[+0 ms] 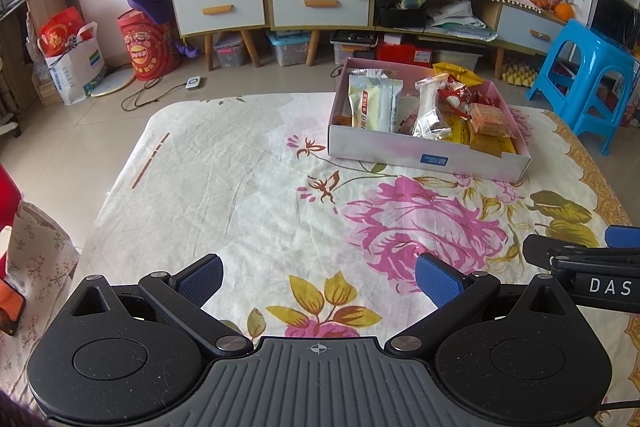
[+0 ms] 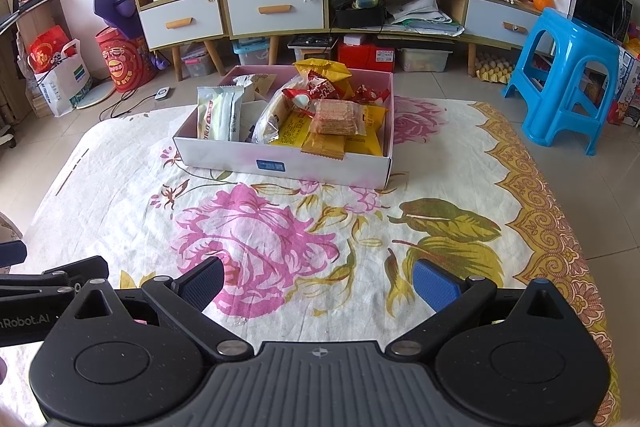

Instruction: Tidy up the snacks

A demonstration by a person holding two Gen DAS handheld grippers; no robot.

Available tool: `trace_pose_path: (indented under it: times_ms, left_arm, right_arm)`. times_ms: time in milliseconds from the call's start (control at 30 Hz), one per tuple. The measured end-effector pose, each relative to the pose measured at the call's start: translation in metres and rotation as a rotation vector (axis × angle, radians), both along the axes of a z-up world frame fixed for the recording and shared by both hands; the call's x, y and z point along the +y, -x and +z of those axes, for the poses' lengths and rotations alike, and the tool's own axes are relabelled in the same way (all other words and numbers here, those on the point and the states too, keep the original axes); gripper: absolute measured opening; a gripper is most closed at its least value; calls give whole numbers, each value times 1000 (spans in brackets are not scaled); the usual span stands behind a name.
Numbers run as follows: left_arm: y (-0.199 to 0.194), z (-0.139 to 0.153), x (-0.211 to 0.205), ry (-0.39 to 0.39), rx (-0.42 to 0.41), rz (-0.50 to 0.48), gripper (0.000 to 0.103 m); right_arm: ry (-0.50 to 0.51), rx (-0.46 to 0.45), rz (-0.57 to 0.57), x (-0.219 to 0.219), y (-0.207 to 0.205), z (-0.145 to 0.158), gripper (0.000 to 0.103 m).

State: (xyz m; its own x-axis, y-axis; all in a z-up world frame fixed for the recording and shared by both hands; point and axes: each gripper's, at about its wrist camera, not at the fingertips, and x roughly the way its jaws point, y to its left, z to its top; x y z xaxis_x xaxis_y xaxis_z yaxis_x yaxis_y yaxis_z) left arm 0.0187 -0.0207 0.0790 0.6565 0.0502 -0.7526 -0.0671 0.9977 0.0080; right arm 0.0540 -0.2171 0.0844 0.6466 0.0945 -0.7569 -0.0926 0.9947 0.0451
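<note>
A shallow pink-and-white cardboard box [image 1: 424, 149] [image 2: 280, 161] sits on the far part of a floral cloth and holds several snack packets. Among them are a pale green-white pack [image 1: 370, 103] [image 2: 218, 115], a clear bag [image 1: 430, 111], red wrappers [image 1: 454, 95] [image 2: 316, 91], a biscuit pack [image 1: 490, 119] [image 2: 334, 121] and yellow packets [image 2: 366, 137]. My left gripper [image 1: 318, 277] hovers open over the near cloth, empty. My right gripper [image 2: 318, 281] is also open and empty, well short of the box. Part of the right gripper's body [image 1: 588, 267] shows at the left view's right edge.
The floral cloth [image 1: 240, 195] [image 2: 280, 227] covers the table. Behind it stand a low cabinet with drawers [image 1: 280, 3] [image 2: 240, 11], a blue plastic stool [image 1: 580, 75] [image 2: 568, 67], a red bucket [image 1: 148, 47] and bags on the tiled floor.
</note>
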Motion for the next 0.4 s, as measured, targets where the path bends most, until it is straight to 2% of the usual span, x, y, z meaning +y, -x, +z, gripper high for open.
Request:
trace_pose_path:
  times_ms: [400]
  left_arm:
    - [1,2,0,4,3,-2,103]
  right_arm:
    - [1,4,1,0,0,-1,94]
